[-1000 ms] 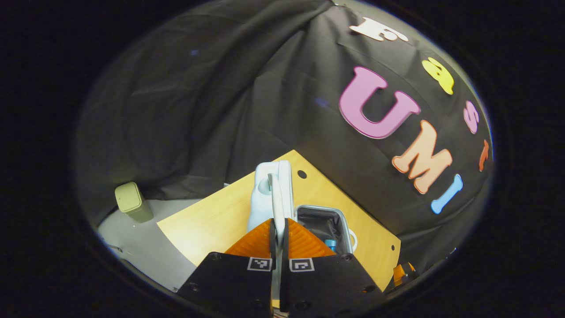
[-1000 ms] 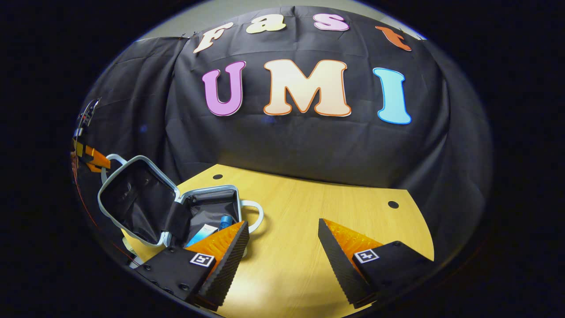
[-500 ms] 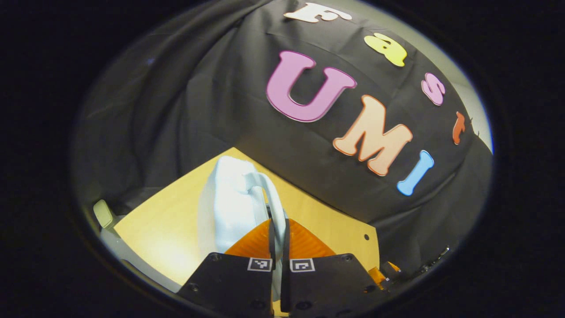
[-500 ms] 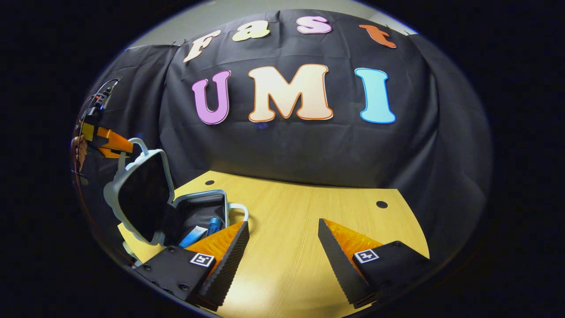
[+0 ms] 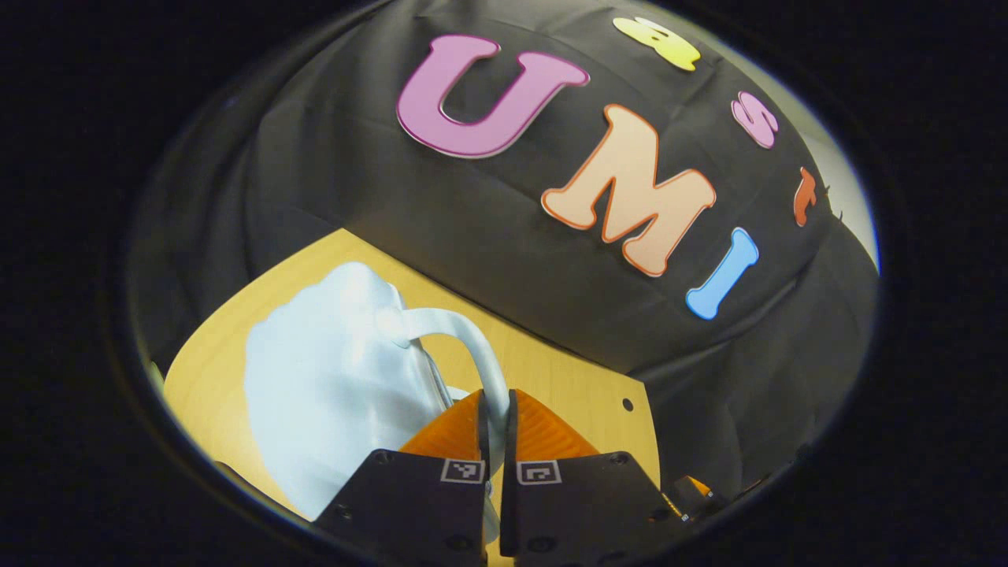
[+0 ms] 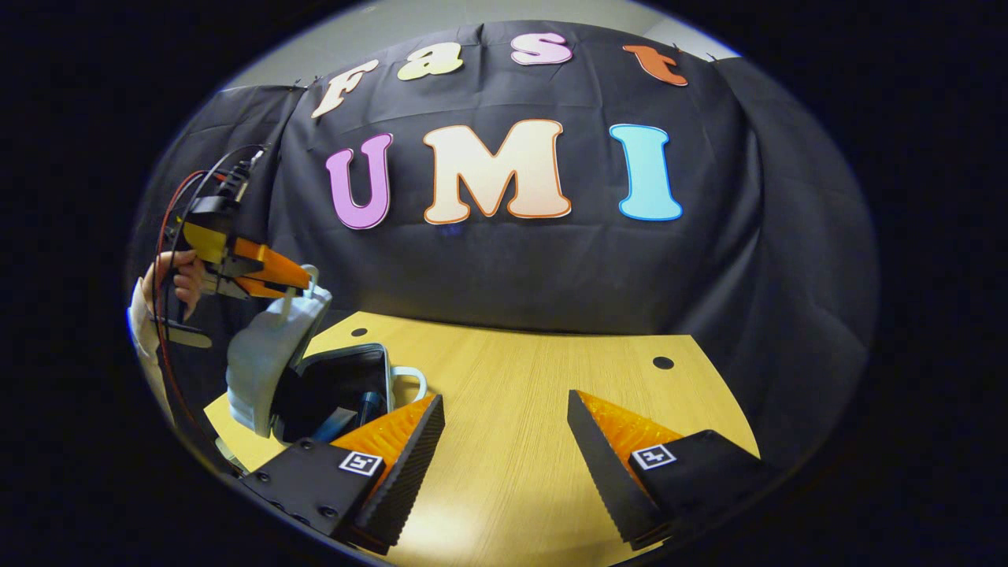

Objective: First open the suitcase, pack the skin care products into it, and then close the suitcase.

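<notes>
Left gripper (image 5: 494, 429): I pinch the lid's handle (image 5: 472, 346) between both fingers; in the right gripper view my hand (image 6: 185, 279) holds this gripper (image 6: 303, 277) up at the far left.
Lid (image 6: 264, 358): a second ago it lay back open; now it stands past upright, leaning over the base.
Suitcase base (image 6: 339, 386): sits at the table's left end, skin care products (image 6: 366, 405) inside, so packing looks done and closing is underway.
Table (image 6: 512, 409): bare wood from the suitcase to the right edge, room to move.
Right gripper (image 6: 504, 441): fingers spread wide, holding nothing, low over the table just right of the suitcase.
</notes>
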